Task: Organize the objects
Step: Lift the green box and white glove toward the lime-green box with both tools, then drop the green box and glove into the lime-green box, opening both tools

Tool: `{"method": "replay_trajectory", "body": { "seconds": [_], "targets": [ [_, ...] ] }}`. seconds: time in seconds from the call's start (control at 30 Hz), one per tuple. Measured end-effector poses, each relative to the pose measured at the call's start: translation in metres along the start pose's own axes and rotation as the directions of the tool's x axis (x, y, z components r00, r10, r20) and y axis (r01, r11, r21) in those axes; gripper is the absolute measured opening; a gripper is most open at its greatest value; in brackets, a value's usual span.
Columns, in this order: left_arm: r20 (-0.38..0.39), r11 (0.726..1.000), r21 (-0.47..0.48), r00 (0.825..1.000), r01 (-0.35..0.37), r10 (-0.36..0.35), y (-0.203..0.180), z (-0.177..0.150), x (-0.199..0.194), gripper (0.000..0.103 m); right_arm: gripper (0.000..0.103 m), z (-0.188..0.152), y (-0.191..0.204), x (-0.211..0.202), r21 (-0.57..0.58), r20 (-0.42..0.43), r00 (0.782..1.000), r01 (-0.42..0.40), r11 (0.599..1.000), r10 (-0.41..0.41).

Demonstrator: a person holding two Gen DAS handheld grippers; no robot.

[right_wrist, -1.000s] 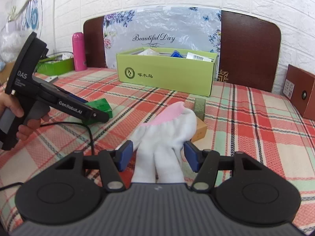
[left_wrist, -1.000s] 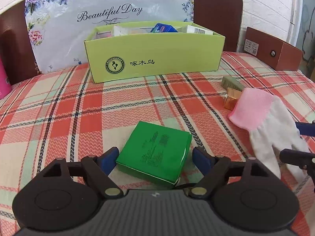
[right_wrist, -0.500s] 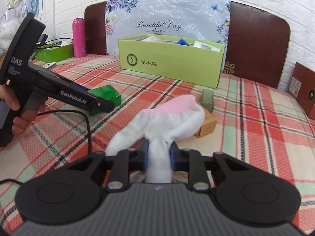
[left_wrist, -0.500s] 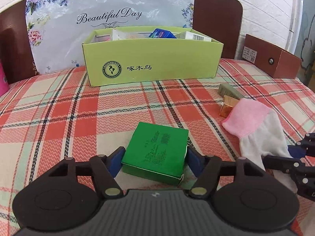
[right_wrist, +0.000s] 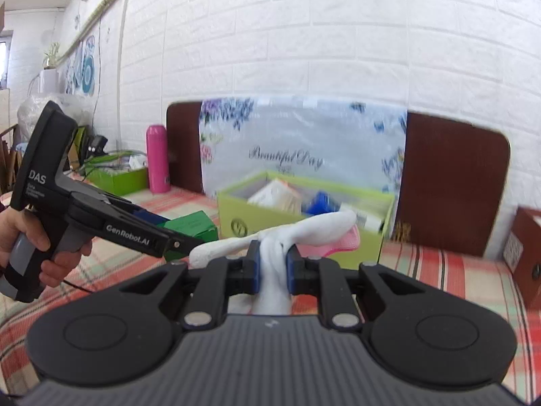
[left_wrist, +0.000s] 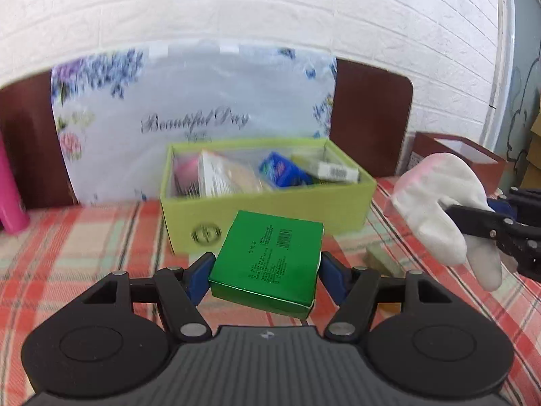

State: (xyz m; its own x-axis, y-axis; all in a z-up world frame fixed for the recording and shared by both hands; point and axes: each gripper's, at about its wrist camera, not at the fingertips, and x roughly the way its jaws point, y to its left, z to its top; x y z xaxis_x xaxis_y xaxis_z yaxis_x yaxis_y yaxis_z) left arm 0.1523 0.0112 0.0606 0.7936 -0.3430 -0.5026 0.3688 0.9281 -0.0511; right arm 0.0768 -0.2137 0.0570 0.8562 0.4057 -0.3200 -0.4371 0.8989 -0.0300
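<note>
My left gripper point(left_wrist: 263, 275) is shut on a flat green box point(left_wrist: 270, 260), held off the checked cloth in front of the lime-green carton point(left_wrist: 270, 209). The carton is open on top and holds several packets. My right gripper point(right_wrist: 272, 267) is shut on a white glove with a pink cuff point(right_wrist: 284, 237), lifted clear of the cloth. In the left wrist view the glove point(left_wrist: 436, 199) hangs from the right gripper point(left_wrist: 487, 223) at the right edge. In the right wrist view a hand holds the left gripper point(right_wrist: 175, 242) with the green box point(right_wrist: 192, 226).
A pink bottle point(right_wrist: 157, 159) and a second green tray point(right_wrist: 116, 177) stand at the back left. A brown box point(left_wrist: 463, 155) sits at the right. A small olive box point(left_wrist: 383, 260) lies on the checked cloth point(left_wrist: 84, 237). A wooden headboard with a flowered plastic sheet point(left_wrist: 189, 118) backs the carton.
Both grippers closed, the left on the green box, the right on the glove, and both rose off the cloth. The carton's inside now shows from above.
</note>
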Motion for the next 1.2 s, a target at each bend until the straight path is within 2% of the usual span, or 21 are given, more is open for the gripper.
{"method": "replay_trajectory", "body": {
  "seconds": [0.13, 0.33, 0.6, 0.67, 0.7, 0.73, 0.77, 0.8, 0.83, 0.9, 0.93, 1.0, 1.07, 1.2],
  "targets": [
    [0.052, 0.997, -0.076, 0.998, -0.028, 0.032, 0.014, 0.038, 0.013, 0.069, 0.015, 0.027, -0.008, 0.032, -0.066, 0.06, 0.998, 0.027, 0.997, -0.023],
    [0.098, 0.99, -0.129, 0.992, -0.061, 0.074, 0.026, 0.074, 0.048, 0.069, 0.015, 0.049, -0.038, 0.09, -0.028, 0.092, 0.996, 0.02, 0.999, -0.017],
    [0.115, 0.981, -0.174, 0.988, -0.084, 0.105, 0.041, 0.09, 0.089, 0.07, 0.016, 0.055, -0.07, 0.152, 0.05, 0.126, 0.992, 0.012, 0.999, -0.018],
    [0.127, 0.981, -0.16, 0.984, -0.107, 0.128, 0.042, 0.088, 0.099, 0.071, 0.02, 0.053, -0.072, 0.166, 0.035, 0.121, 0.992, 0.035, 0.999, -0.039],
    [0.113, 0.982, -0.147, 0.984, -0.12, 0.137, 0.042, 0.085, 0.105, 0.075, 0.03, 0.049, -0.073, 0.177, 0.025, 0.086, 0.995, 0.055, 0.998, -0.057],
    [0.087, 0.982, -0.134, 0.986, -0.133, 0.145, 0.044, 0.081, 0.113, 0.077, 0.045, 0.044, -0.075, 0.188, 0.024, 0.039, 0.996, 0.073, 0.997, -0.074],
    [0.064, 0.98, -0.135, 0.986, -0.147, 0.157, 0.046, 0.076, 0.119, 0.077, 0.056, 0.038, -0.076, 0.196, 0.023, -0.002, 0.996, 0.092, 0.996, -0.091],
    [0.037, 0.976, -0.144, 0.985, -0.16, 0.167, 0.049, 0.07, 0.124, 0.077, 0.059, 0.028, -0.075, 0.203, 0.014, -0.046, 0.993, 0.112, 0.994, -0.112],
    [0.014, 0.974, -0.155, 0.986, -0.165, 0.169, 0.052, 0.063, 0.127, 0.077, 0.062, 0.021, -0.075, 0.205, 0.001, -0.063, 0.99, 0.124, 0.992, -0.124],
    [-0.009, 0.976, -0.163, 0.989, -0.145, 0.145, 0.058, 0.053, 0.13, 0.078, 0.079, 0.01, -0.074, 0.203, -0.029, -0.06, 0.987, 0.148, 0.989, -0.15],
    [-0.011, 0.977, -0.165, 0.991, -0.136, 0.136, 0.059, 0.049, 0.131, 0.078, 0.094, 0.007, -0.073, 0.201, -0.039, -0.05, 0.985, 0.163, 0.986, -0.165],
    [-0.015, 0.976, -0.165, 0.99, -0.141, 0.14, 0.058, 0.047, 0.128, 0.078, 0.1, 0.005, -0.072, 0.196, -0.05, -0.036, 0.983, 0.177, 0.983, -0.179],
    [-0.011, 0.974, -0.156, 0.987, -0.162, 0.162, 0.053, 0.049, 0.121, 0.079, 0.1, 0.008, -0.071, 0.191, -0.05, -0.044, 0.984, 0.168, 0.984, -0.171],
    [0.053, 0.976, -0.153, 0.985, -0.155, 0.165, 0.038, 0.052, 0.093, 0.084, 0.103, 0.023, -0.062, 0.165, -0.035, 0.023, 0.987, 0.161, 0.986, -0.16]
  ]
}}
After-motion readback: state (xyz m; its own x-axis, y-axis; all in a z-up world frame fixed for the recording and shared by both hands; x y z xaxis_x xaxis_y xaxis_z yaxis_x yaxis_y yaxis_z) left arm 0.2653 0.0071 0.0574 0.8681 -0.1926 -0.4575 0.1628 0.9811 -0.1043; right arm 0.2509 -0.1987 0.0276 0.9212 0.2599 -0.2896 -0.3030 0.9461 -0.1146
